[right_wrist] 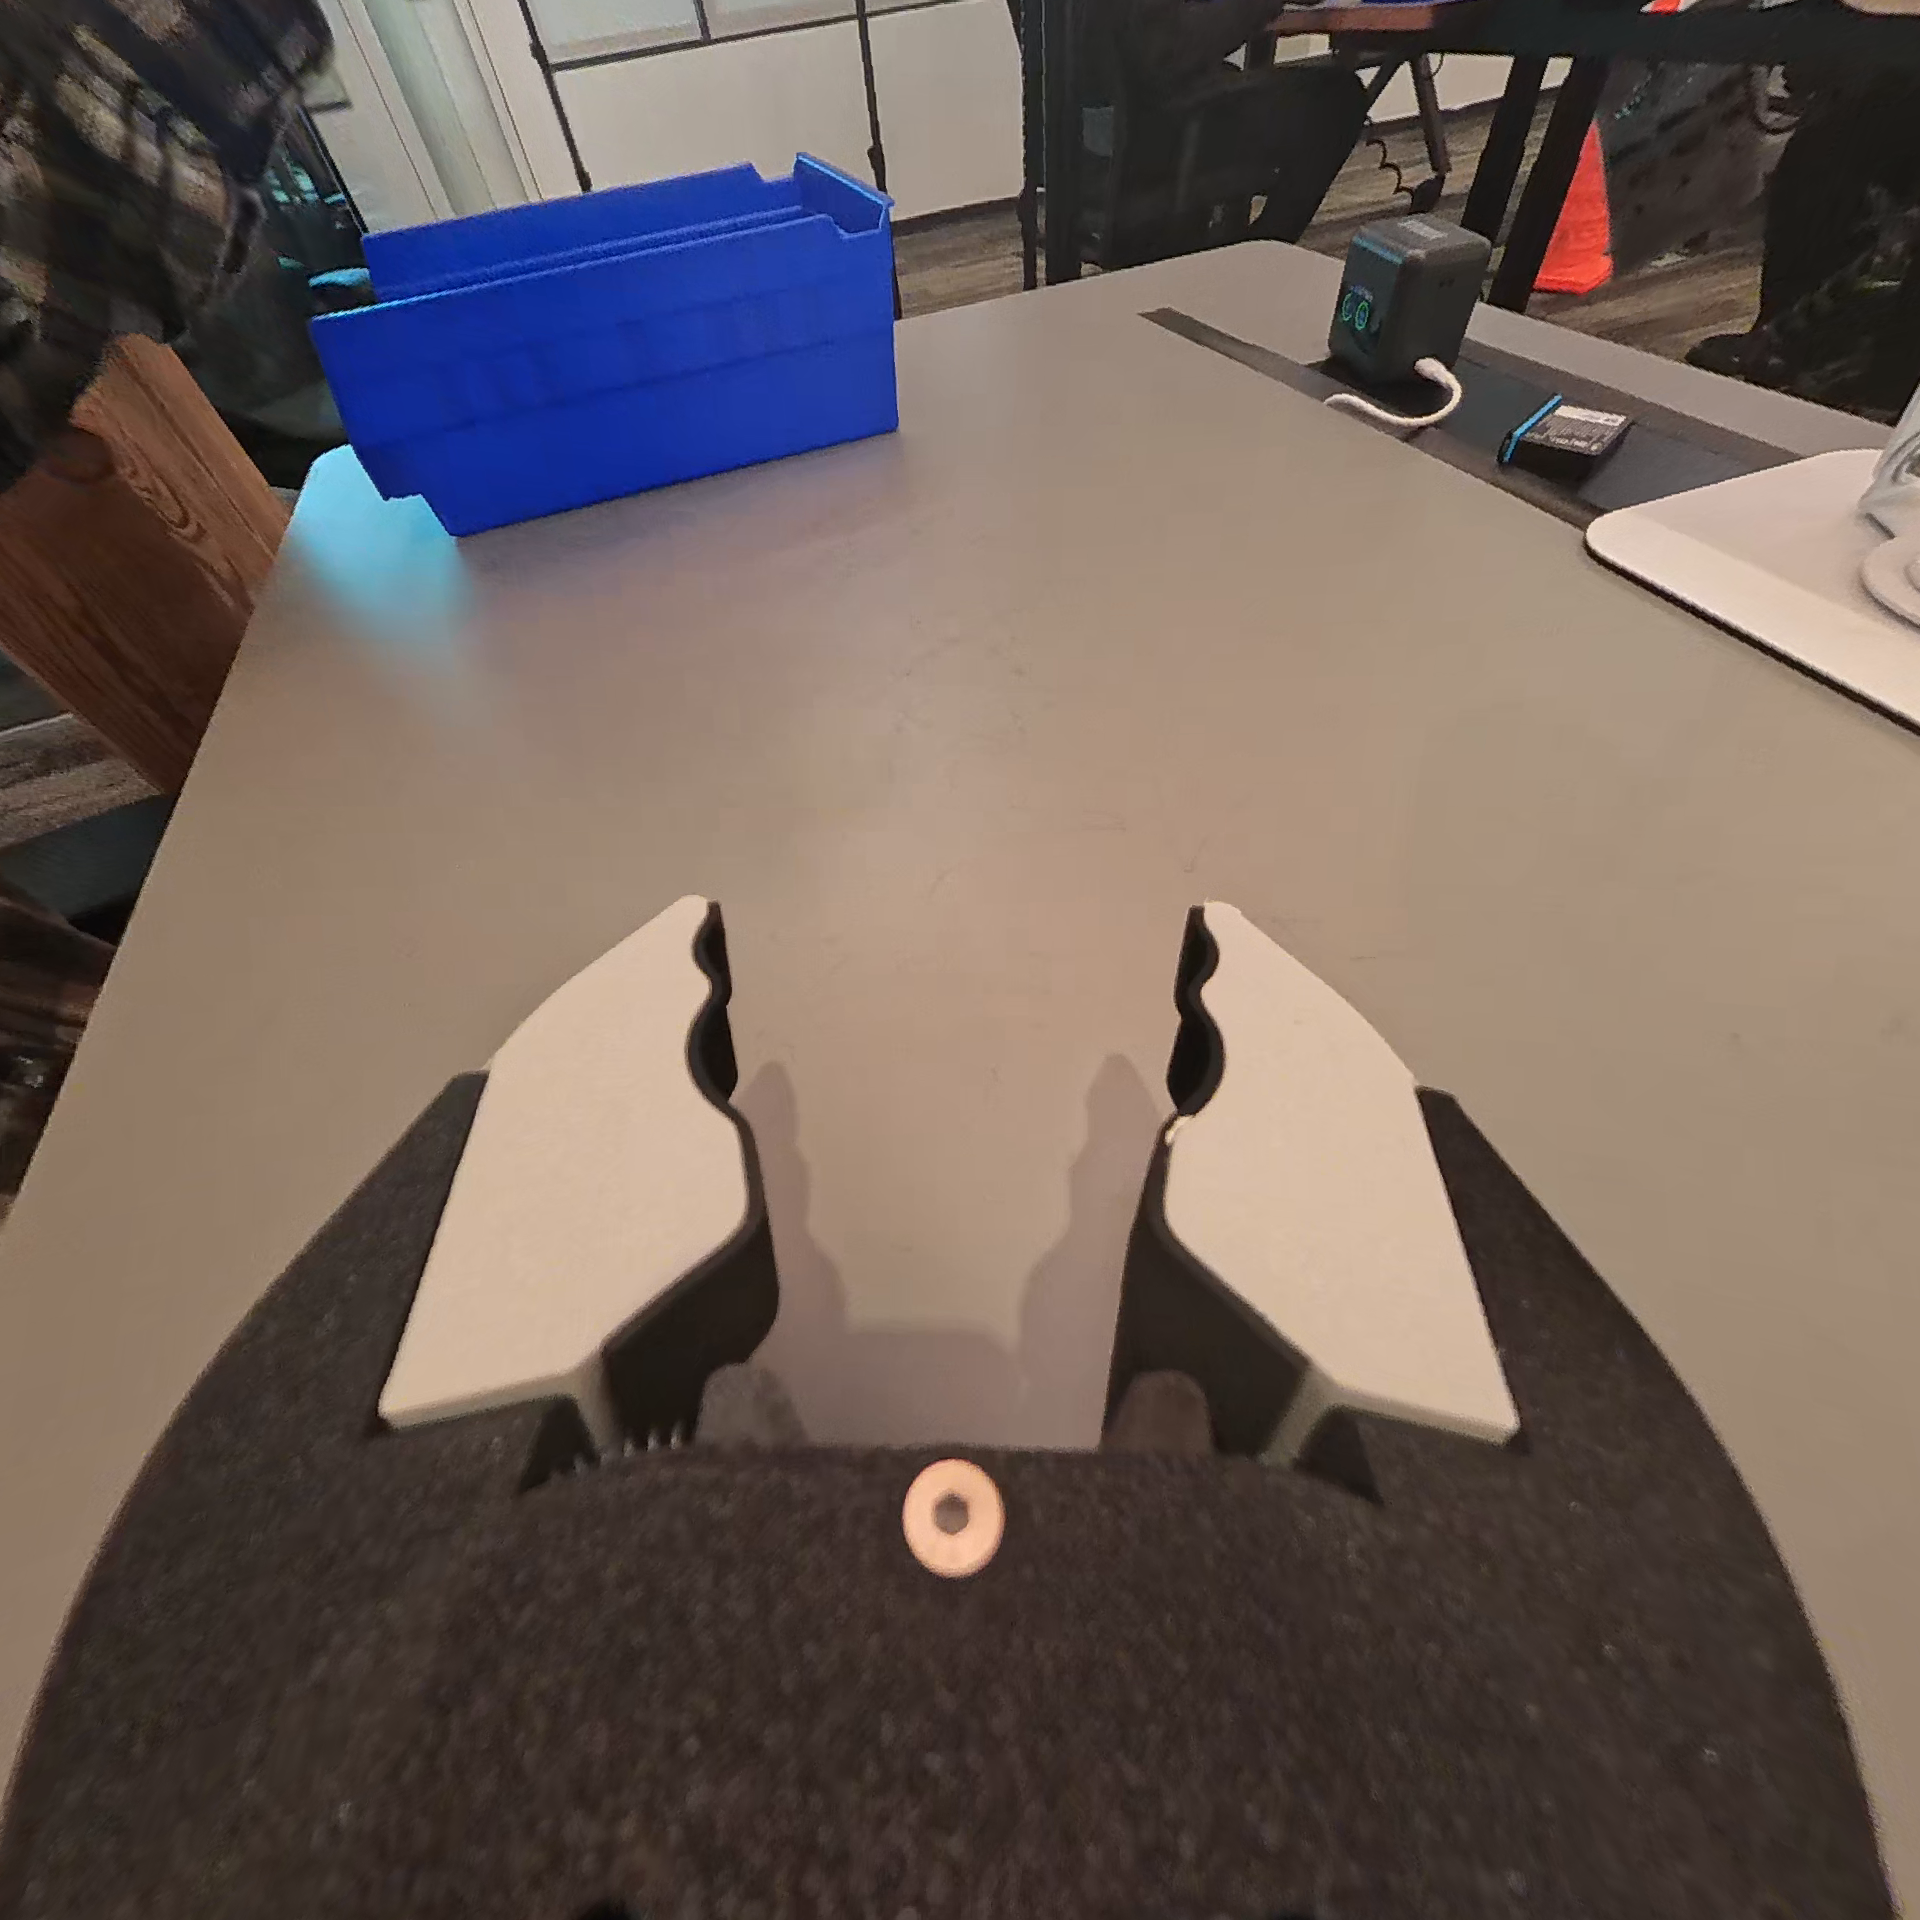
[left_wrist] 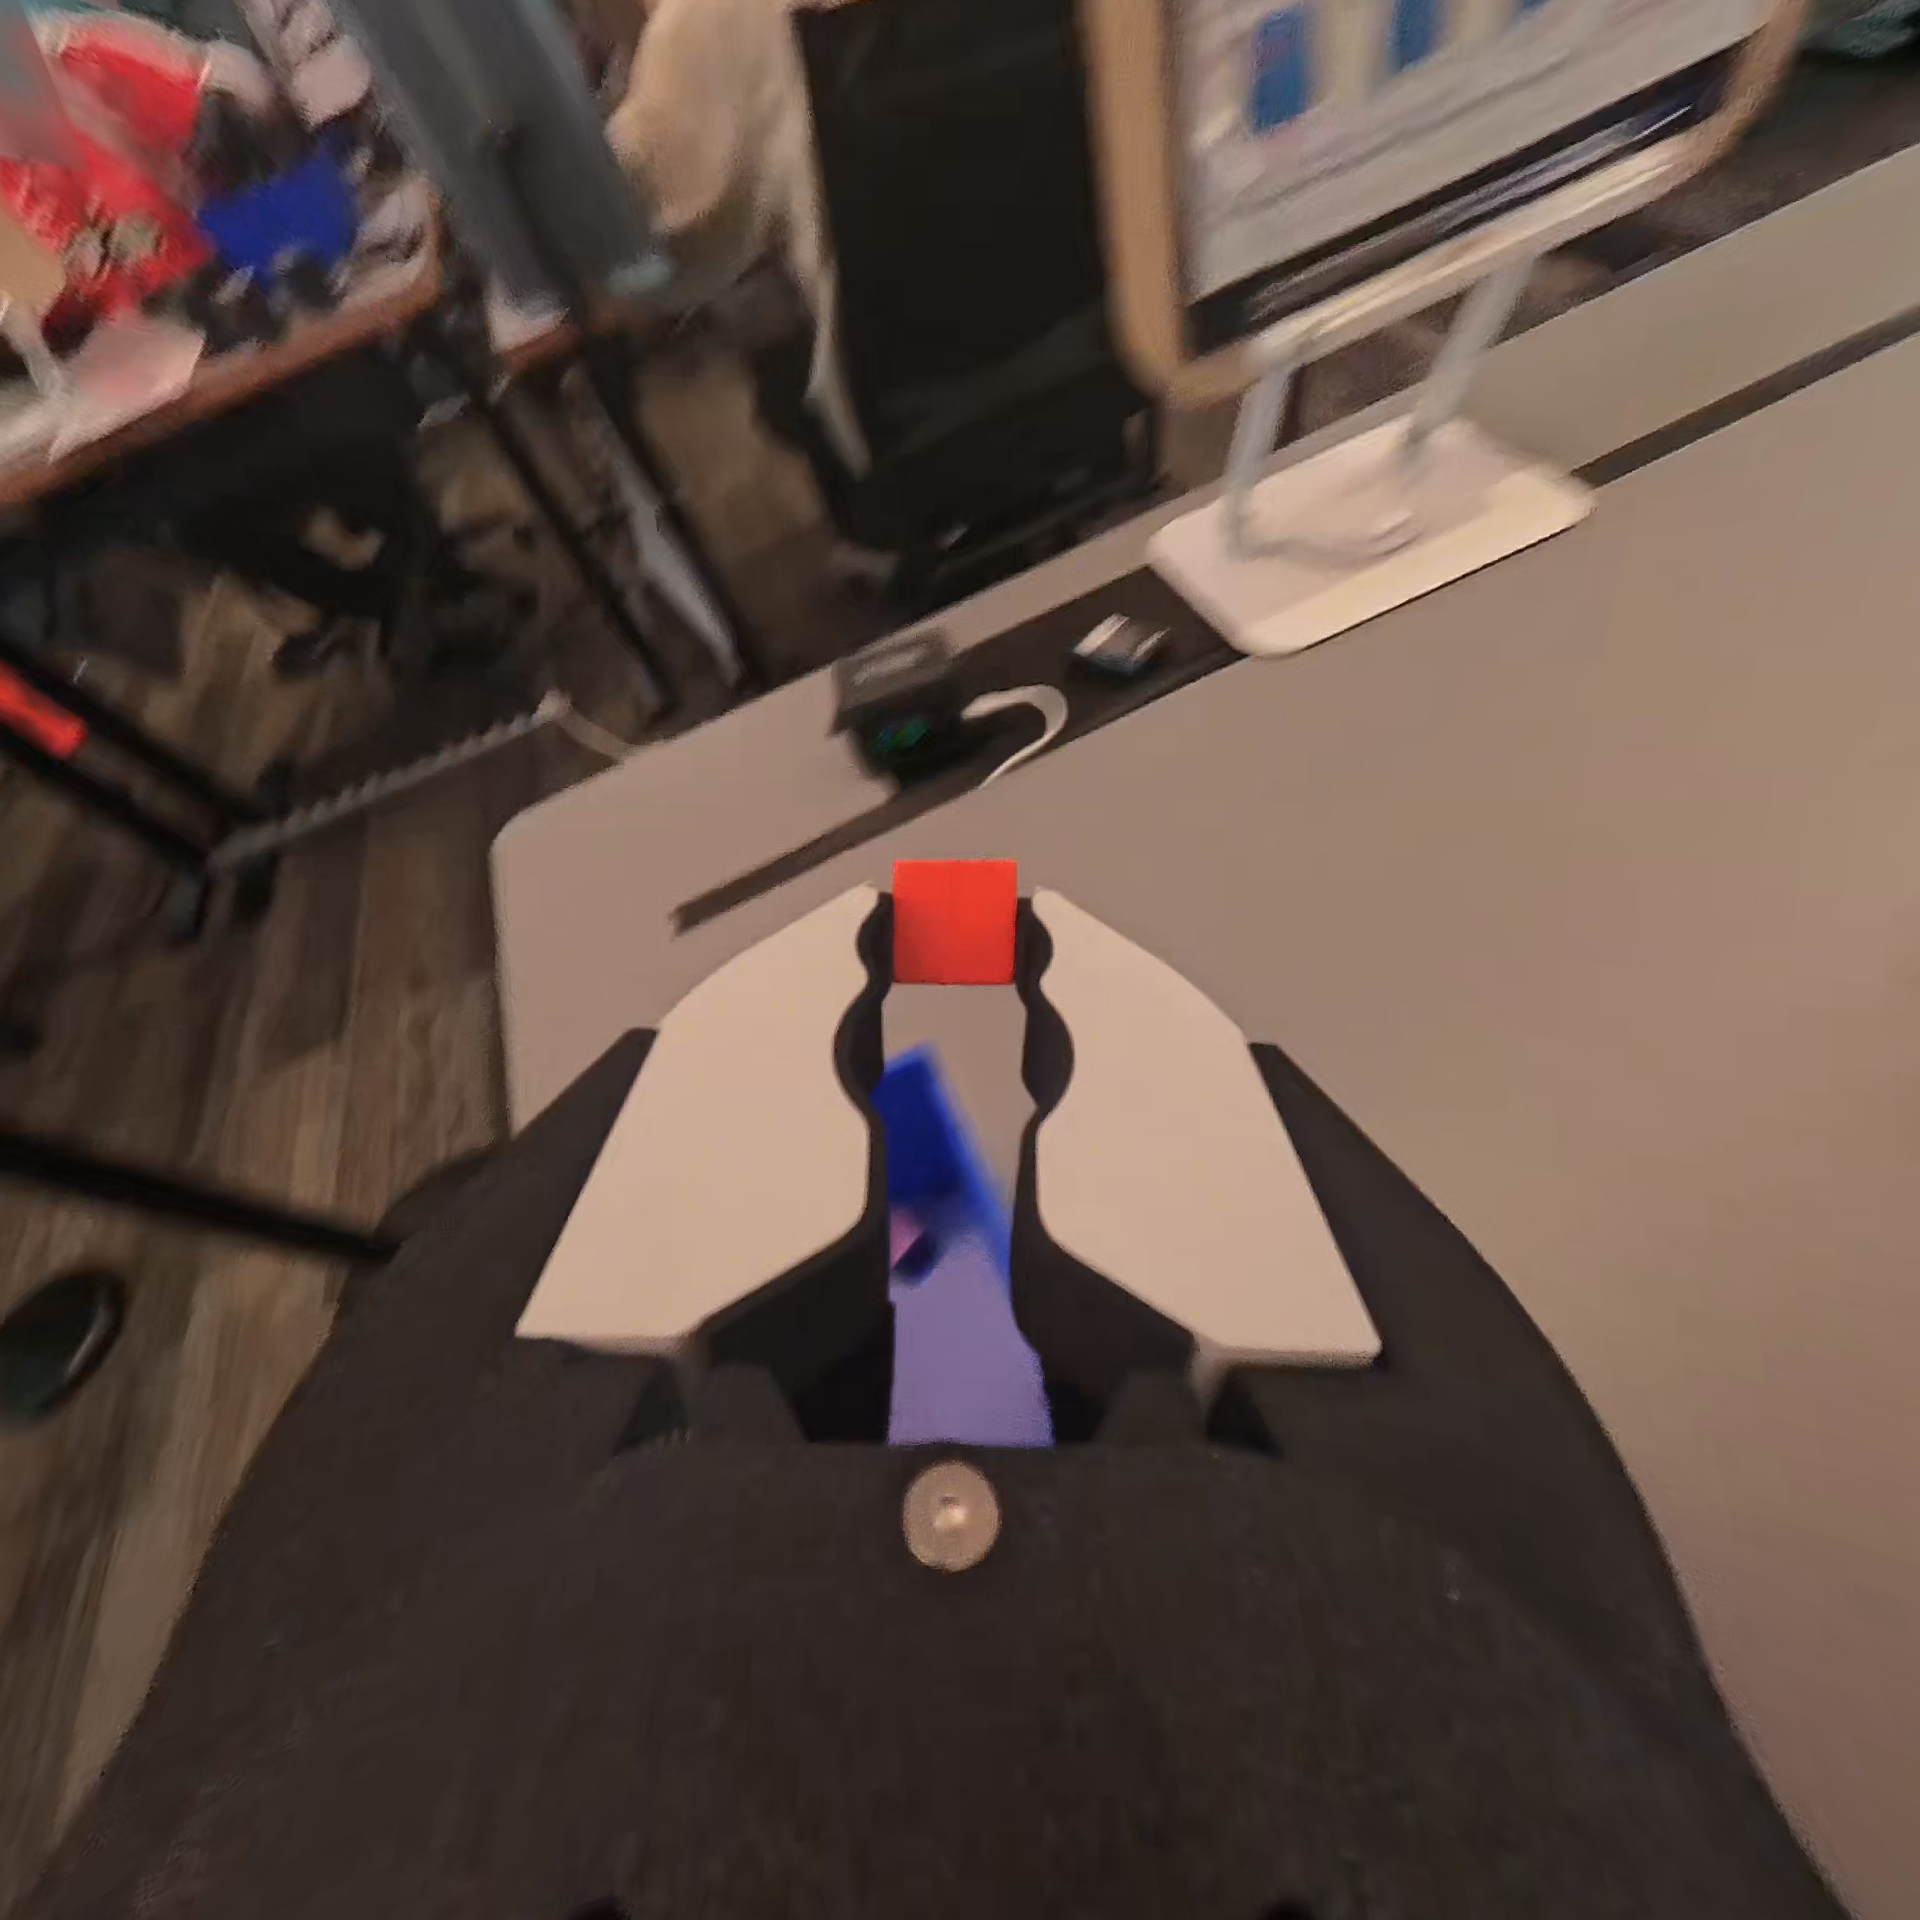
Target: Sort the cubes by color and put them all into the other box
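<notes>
We held the red cube (left_wrist: 954,921) clamped at the tips of our left gripper (left_wrist: 954,925), its jaws closed onto the cube's 2 sides, above the grey surface (left_wrist: 1455,987). Below the jaws, at 6 o'clock from the cube, a blurred blue box (left_wrist: 928,1138) showed through the gap. Our right gripper (right_wrist: 954,920) hung over the surface with jaws wide apart and holding nothing. A blue box (right_wrist: 623,358) sat at 11 o'clock, near the surface's far corner.

Left gripper (left_wrist: 954,920) pinched tight, right gripper (right_wrist: 954,914) spread wide.
Left raised and blurred; right hovering low, level.
</notes>
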`<state>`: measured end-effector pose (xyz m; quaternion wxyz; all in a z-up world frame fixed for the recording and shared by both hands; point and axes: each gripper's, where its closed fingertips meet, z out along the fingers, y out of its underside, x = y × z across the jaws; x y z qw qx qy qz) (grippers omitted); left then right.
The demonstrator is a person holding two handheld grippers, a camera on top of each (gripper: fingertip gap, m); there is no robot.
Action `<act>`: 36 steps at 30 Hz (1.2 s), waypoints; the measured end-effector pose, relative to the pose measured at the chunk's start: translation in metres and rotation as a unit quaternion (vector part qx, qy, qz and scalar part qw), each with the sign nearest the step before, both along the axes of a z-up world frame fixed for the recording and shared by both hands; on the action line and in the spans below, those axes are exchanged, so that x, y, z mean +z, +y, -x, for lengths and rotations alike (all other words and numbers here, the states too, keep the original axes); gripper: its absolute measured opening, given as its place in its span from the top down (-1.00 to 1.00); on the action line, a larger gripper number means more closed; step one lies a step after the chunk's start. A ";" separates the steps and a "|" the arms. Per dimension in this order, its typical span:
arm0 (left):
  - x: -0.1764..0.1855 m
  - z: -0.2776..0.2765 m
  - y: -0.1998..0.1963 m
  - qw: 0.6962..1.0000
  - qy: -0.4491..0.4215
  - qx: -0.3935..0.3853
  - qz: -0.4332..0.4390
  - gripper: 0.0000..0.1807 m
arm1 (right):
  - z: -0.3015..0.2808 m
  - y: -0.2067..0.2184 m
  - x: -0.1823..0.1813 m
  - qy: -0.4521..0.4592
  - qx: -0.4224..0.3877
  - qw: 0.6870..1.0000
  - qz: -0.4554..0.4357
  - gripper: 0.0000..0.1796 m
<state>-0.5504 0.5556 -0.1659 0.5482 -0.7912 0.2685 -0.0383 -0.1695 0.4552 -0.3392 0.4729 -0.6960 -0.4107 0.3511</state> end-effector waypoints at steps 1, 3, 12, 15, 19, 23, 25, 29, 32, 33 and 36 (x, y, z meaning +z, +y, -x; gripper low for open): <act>0.006 -0.028 -0.005 0.999 -0.006 -0.032 -0.011 0.76 | 0.000 0.000 0.000 0.002 0.000 1.000 0.001 0.09; 0.008 -0.084 -0.016 0.994 -0.018 -0.102 -0.025 0.76 | -0.001 0.000 0.001 0.005 -0.001 1.000 0.001 0.09; -0.071 -0.266 -0.051 0.932 -0.141 -0.335 0.004 0.76 | -0.008 0.000 0.012 0.026 -0.005 1.000 -0.004 0.09; -0.105 -0.301 -0.064 0.906 -0.156 -0.394 0.001 0.76 | -0.010 0.001 0.014 0.038 -0.005 0.999 0.002 0.09; -0.122 -0.325 -0.084 0.879 -0.158 -0.448 -0.045 0.76 | -0.012 0.000 0.017 0.081 0.007 0.995 0.050 0.09; -0.114 -0.331 -0.104 0.859 -0.163 -0.479 -0.078 0.76 | -0.003 -0.011 0.027 0.188 0.064 0.963 0.179 0.15; -0.110 -0.330 -0.110 0.852 -0.168 -0.487 -0.090 0.76 | 0.003 -0.014 0.040 0.277 0.089 0.917 0.271 0.19; -0.105 -0.329 -0.116 0.847 -0.174 -0.492 -0.103 0.76 | 0.019 -0.023 0.063 0.394 0.160 0.791 0.439 0.24; -0.102 -0.328 -0.119 0.846 -0.172 -0.493 -0.112 0.76 | 0.038 -0.029 0.072 0.415 0.187 0.741 0.495 0.31; -0.101 -0.328 -0.120 0.845 -0.172 -0.493 -0.115 0.76 | 0.045 -0.032 0.072 0.409 0.191 0.735 0.507 0.31; -0.098 -0.328 -0.122 0.843 -0.172 -0.495 -0.120 0.76 | 0.062 -0.034 0.075 0.409 0.201 0.713 0.533 0.35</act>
